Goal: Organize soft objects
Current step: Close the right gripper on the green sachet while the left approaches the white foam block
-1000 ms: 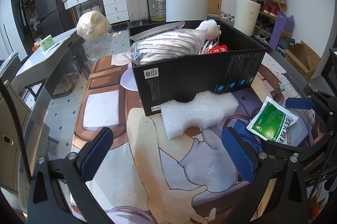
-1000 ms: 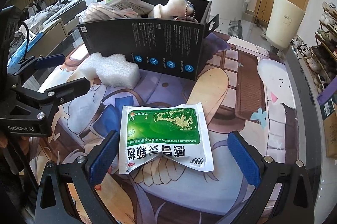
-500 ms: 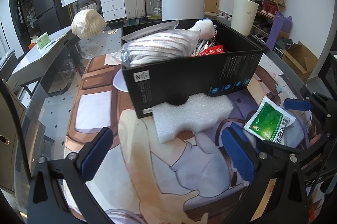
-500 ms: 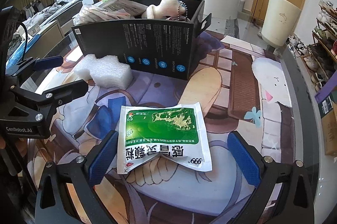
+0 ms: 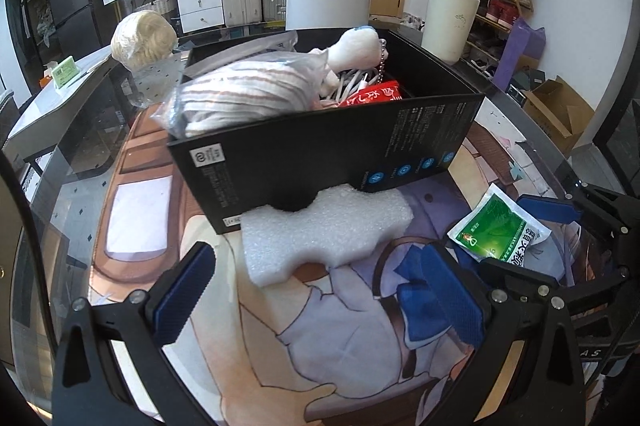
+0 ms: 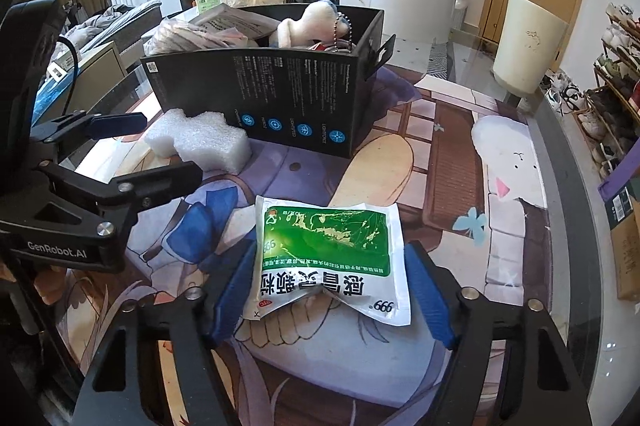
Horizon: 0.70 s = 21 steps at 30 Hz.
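A white foam block lies on the printed mat against the front of a black box; it also shows in the right wrist view. My left gripper is open, just short of the foam. A green and white sachet lies flat between the pads of my right gripper, which have closed in around its sides; the sachet also shows at the right of the left wrist view. The box holds a bagged striped cloth, a white plush and a red packet.
A cream wig head stands behind the box on the left. A white bin and shoe racks stand beyond the glass table's right edge. A dark desk lies to the left.
My right gripper's jaws have narrowed from wide open to just around the sachet. My left gripper has moved forward and right, closer to the foam block and box.
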{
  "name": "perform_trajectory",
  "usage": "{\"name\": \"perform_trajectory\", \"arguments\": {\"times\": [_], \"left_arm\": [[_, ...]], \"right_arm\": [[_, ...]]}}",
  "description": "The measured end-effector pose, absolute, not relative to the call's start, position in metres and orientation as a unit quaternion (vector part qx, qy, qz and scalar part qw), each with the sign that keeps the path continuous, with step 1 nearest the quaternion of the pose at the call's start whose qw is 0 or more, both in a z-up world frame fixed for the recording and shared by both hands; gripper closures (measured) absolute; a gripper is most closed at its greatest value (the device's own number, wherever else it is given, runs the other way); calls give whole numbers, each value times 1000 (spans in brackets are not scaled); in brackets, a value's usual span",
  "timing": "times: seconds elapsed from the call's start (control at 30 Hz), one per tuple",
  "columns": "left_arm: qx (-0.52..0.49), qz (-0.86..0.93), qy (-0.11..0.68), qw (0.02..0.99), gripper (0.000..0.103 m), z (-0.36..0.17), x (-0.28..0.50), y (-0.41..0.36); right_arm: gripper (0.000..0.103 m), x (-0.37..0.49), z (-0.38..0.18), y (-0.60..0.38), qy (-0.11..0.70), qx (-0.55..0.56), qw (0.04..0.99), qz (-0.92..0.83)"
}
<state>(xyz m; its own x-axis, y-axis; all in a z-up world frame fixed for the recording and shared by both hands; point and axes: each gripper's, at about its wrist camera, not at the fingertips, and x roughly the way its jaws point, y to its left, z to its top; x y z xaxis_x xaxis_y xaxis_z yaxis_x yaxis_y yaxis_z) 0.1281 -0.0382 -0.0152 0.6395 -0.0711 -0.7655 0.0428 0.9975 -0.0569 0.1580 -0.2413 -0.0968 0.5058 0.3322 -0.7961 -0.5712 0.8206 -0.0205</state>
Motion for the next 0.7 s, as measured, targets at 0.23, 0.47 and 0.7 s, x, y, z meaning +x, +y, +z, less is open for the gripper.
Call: {"name": "perform_trajectory", "arguments": {"times": [0.23,0.47,0.7], "left_arm": [[-26,-36,433,901,0,-19,136,-41],[-33,-30,444,895,0,-22,144,-46],[-33,-15,452,892,0,-24,152,-46]], "right_arm": [[43,156,-96,-242,416,-147,856,270],[43,156,-96,-243,416,-146,856,272],[43,156,-96,-244,415,-146,856,272]]}}
